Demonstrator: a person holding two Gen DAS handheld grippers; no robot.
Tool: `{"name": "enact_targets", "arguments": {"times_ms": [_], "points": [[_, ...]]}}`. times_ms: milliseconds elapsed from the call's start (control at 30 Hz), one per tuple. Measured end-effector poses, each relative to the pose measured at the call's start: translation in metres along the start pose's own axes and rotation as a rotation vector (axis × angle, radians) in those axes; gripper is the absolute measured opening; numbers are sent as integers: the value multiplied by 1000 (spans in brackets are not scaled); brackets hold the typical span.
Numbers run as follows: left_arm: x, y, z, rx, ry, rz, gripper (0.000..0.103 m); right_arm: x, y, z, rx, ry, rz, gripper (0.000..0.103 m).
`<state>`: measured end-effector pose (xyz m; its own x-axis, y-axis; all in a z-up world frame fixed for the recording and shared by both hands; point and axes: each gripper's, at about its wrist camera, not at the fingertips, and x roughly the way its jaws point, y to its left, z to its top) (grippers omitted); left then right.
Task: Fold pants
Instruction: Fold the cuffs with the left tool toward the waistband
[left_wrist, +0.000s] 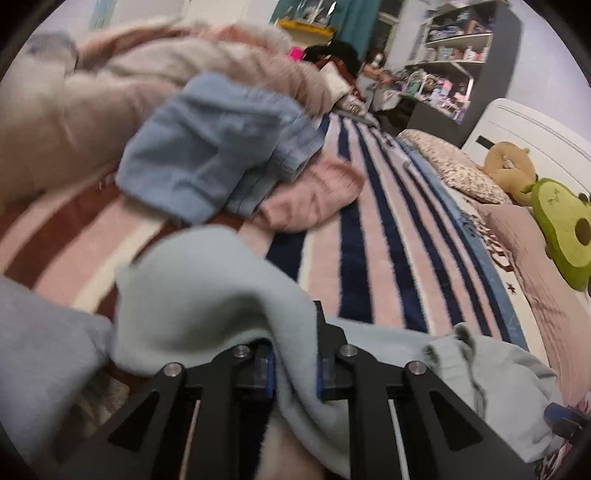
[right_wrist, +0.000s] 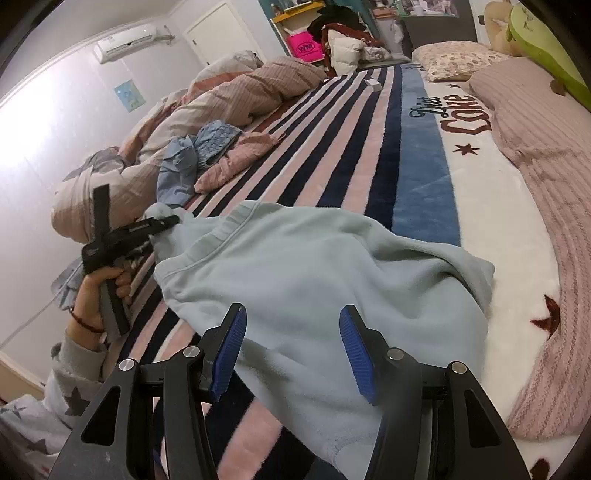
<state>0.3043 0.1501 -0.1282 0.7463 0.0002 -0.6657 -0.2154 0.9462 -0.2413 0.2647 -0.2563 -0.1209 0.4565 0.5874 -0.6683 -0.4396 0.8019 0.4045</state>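
Pale mint fleece pants (right_wrist: 314, 266) lie spread on the striped blanket (right_wrist: 332, 155). My left gripper (left_wrist: 295, 363) is shut on an edge of the pants (left_wrist: 207, 295) and lifts the cloth into a hump in front of the camera. It also shows in the right wrist view (right_wrist: 170, 221), pinching the far left corner by the waistband. My right gripper (right_wrist: 293, 350) is open, its blue pads (right_wrist: 356, 354) hovering just above the near part of the pants, holding nothing.
A pile of blue and pink clothes (right_wrist: 207, 155) lies beyond the pants, next to a bunched beige duvet (right_wrist: 229, 96). Pillows (right_wrist: 458, 59) and a pink knit blanket (right_wrist: 546, 184) lie to the right. An avocado plush (left_wrist: 565, 229) sits by the headboard.
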Motion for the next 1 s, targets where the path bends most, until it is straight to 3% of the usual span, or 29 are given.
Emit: {"name": "enact_targets", "arguments": {"times_ms": [200,333,467,567,767,867,933,1000], "points": [[-48,-48,18,112,-104,-79,12,-13,-2,-1,6,-29,4,49],[-73,-103,21,222,-131,-184,12,-28,-5,-3,12,-54,0,49],[-75,-150,4,307,-85,-279,11,-42,-10,-9,25,-71,-12,49],[-58,-181,-25,386,6,-333,12,-49,-18,-16,42,-71,-26,49],[-29,-202,-67,447,129,-338,12,-57,-35,-29,87,-68,-44,49],[-25,-203,-76,463,154,-334,14,-58,-39,-29,102,-71,-46,49],[-26,-200,-80,466,164,-346,21,-60,-39,-28,102,-77,-49,49],[-30,-199,-79,460,183,-390,38,-62,-39,-26,99,-84,-54,49]]}}
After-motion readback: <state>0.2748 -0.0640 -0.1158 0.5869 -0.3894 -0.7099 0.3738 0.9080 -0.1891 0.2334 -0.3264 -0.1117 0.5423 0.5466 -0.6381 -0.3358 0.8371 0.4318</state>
